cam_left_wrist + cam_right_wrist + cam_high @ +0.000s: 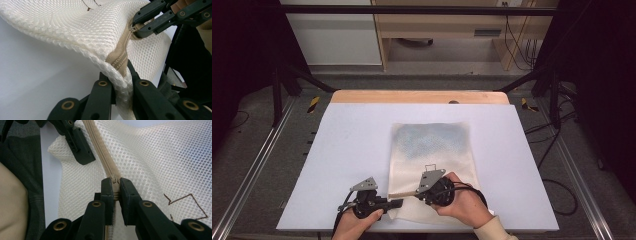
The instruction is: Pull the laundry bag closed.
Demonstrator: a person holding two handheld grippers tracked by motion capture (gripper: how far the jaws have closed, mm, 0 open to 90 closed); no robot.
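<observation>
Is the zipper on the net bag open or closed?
Cannot tell. The right gripper pinches the zipper at its slider, the left gripper clamps the bag edge.

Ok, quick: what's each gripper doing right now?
Left gripper: shut on the mesh bag at its corner seam.
Right gripper: shut on the bag's zipper pull.

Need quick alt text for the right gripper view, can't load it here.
The right gripper is shut on the zipper pull of a cream mesh bag. Beyond it, up the tan zipper, the left gripper holds the bag's edge.
</observation>
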